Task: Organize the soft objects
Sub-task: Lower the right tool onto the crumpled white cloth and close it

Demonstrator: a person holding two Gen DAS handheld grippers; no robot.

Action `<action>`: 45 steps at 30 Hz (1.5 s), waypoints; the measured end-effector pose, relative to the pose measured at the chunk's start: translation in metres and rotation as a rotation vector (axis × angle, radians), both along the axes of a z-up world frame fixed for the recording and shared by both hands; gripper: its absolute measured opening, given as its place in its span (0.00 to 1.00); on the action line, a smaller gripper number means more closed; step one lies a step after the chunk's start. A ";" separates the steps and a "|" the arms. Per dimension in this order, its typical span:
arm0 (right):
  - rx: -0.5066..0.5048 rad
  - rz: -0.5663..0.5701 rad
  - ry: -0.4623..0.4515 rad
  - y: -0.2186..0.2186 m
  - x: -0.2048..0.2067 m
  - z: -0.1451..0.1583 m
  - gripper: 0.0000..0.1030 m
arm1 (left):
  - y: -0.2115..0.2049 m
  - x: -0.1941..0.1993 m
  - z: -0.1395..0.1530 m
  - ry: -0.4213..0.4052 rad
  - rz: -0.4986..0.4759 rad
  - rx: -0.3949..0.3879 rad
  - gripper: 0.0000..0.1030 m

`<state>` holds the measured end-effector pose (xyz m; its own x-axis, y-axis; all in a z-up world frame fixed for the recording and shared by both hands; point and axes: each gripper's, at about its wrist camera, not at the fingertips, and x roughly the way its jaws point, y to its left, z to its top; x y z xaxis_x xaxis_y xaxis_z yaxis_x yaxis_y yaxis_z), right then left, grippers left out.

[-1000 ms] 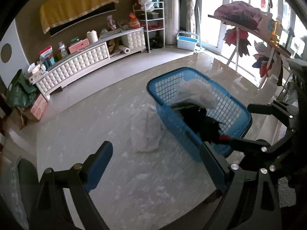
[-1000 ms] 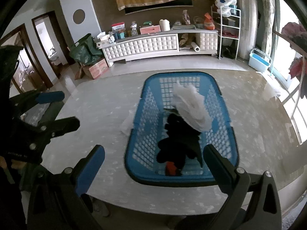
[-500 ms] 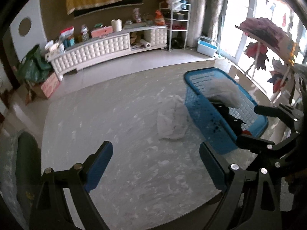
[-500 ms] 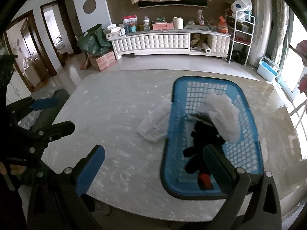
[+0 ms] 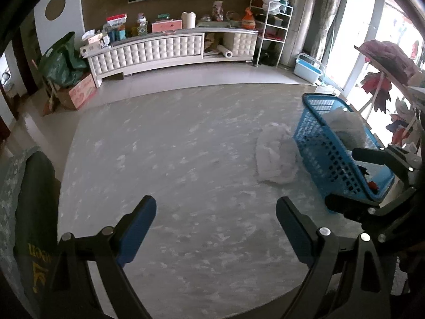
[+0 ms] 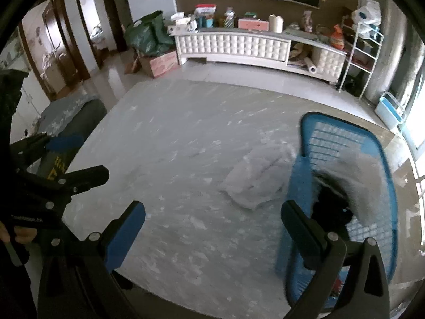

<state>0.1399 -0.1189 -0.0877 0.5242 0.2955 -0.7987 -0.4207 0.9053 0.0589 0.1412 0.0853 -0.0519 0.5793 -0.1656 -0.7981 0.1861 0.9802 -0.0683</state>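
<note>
Both the left tool [image 5: 215,214] and the right tool [image 6: 212,218] are held wide open and empty above bare marbled tabletop [image 5: 164,159]. A white cloth [image 5: 276,156] is seen lying against the blue basket [image 5: 316,143], set near the right edge.

A crumpled white cloth [image 5: 276,156] lies flat on the marble table, just beside the blue basket [image 5: 318,146]. Inside the basket, a white garment [image 6: 364,175] drapes over dark clothes [image 6: 332,207].
</note>
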 end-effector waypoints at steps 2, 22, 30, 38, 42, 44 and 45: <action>-0.006 0.011 0.011 0.005 0.005 -0.004 1.00 | 0.007 0.002 -0.006 0.008 0.007 -0.003 0.88; -0.067 -0.041 0.160 0.027 0.063 -0.074 1.00 | 0.030 0.047 -0.073 0.108 0.012 0.007 0.88; -0.078 -0.090 0.202 0.025 0.083 -0.096 0.86 | 0.025 0.065 -0.086 0.084 0.016 0.031 0.88; -0.090 -0.125 0.222 0.018 0.098 -0.110 0.73 | 0.021 0.079 -0.096 0.093 0.000 0.034 0.88; -0.097 -0.136 0.223 0.016 0.103 -0.115 0.63 | 0.023 0.083 -0.098 0.092 0.015 0.021 0.88; -0.111 -0.134 0.219 0.018 0.105 -0.115 0.60 | 0.023 0.085 -0.099 0.098 0.014 0.019 0.88; -0.131 -0.127 0.210 0.020 0.103 -0.116 0.58 | 0.023 0.085 -0.099 0.098 0.017 0.019 0.88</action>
